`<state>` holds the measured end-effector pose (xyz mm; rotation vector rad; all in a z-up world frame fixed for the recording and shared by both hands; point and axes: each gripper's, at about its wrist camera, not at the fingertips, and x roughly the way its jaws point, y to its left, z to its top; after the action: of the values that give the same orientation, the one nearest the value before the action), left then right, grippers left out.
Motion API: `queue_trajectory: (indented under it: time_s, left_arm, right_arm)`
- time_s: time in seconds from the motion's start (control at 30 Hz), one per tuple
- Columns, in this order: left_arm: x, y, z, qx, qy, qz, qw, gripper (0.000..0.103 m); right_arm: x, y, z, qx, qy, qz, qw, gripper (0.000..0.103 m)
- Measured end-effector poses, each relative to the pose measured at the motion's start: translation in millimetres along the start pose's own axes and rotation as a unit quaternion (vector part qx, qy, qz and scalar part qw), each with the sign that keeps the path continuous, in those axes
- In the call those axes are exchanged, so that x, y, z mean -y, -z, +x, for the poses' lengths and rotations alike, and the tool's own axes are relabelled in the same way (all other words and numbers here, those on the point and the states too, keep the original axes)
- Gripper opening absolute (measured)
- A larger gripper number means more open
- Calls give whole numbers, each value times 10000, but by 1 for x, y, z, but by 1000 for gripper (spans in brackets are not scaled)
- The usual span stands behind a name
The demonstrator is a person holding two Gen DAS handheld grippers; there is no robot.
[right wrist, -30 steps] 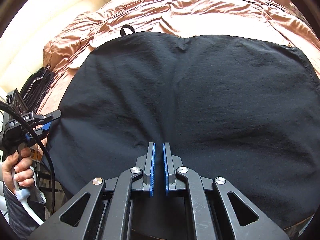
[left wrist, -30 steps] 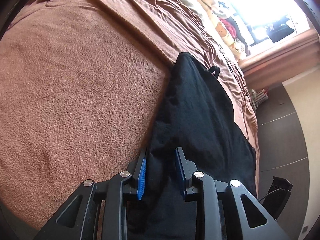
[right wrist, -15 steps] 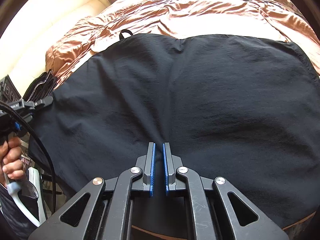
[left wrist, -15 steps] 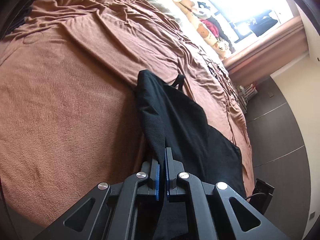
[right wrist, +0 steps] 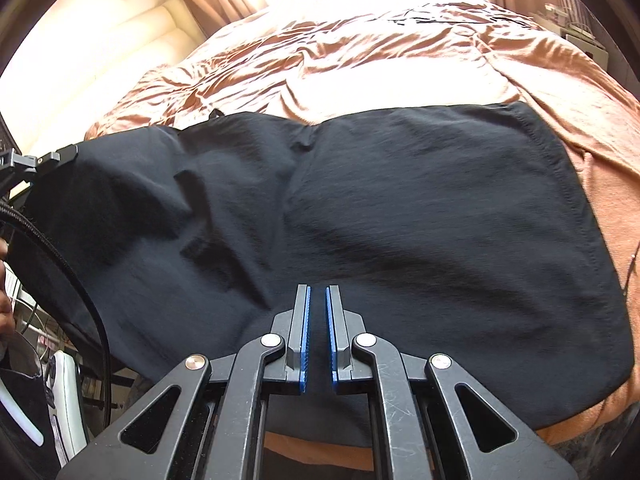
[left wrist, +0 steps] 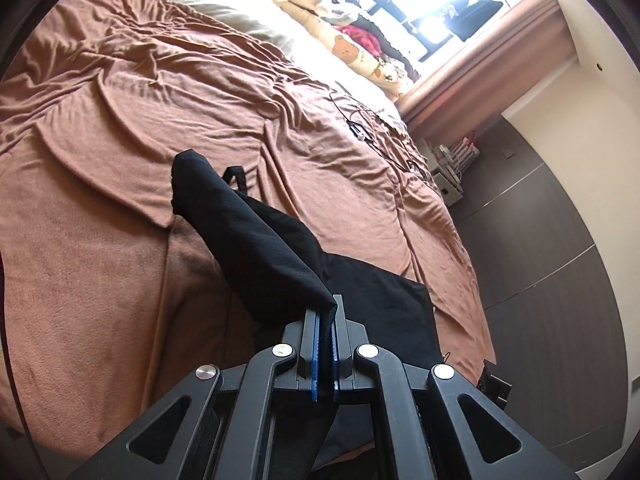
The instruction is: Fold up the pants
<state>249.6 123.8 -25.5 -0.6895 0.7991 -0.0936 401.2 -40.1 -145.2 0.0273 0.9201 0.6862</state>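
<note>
Black pants point(right wrist: 400, 216) lie on a brown bedspread point(right wrist: 360, 60). My left gripper point(left wrist: 325, 312) is shut on an edge of the pants point(left wrist: 256, 248) and holds it lifted off the bed, so the fabric rises in a ridge. The left gripper also shows at the left edge of the right wrist view point(right wrist: 52, 158), holding that lifted side. My right gripper point(right wrist: 318, 292) is nearly closed with a narrow gap over the near edge of the pants; whether fabric sits between its pads is hidden.
The brown bedspread point(left wrist: 100, 200) spreads to the left and far side. Pillows and soft toys point(left wrist: 352, 48) lie by the bright window. A cable point(left wrist: 360, 128) lies on the bed. Dark floor point(left wrist: 540, 260) runs along the bed's right side.
My left gripper closed on the pants edge and lifted it up and away from the bed. The right gripper has stayed nearly closed over the near edge.
</note>
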Motion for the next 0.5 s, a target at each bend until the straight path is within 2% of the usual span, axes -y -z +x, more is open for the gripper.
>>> queue_trajectory:
  time_s: [0.5]
  left_arm:
    - [90,-4,38,-328,73,664,9972,4]
  right_arm:
    - [59,21,-55,344,14,685,9971,5]
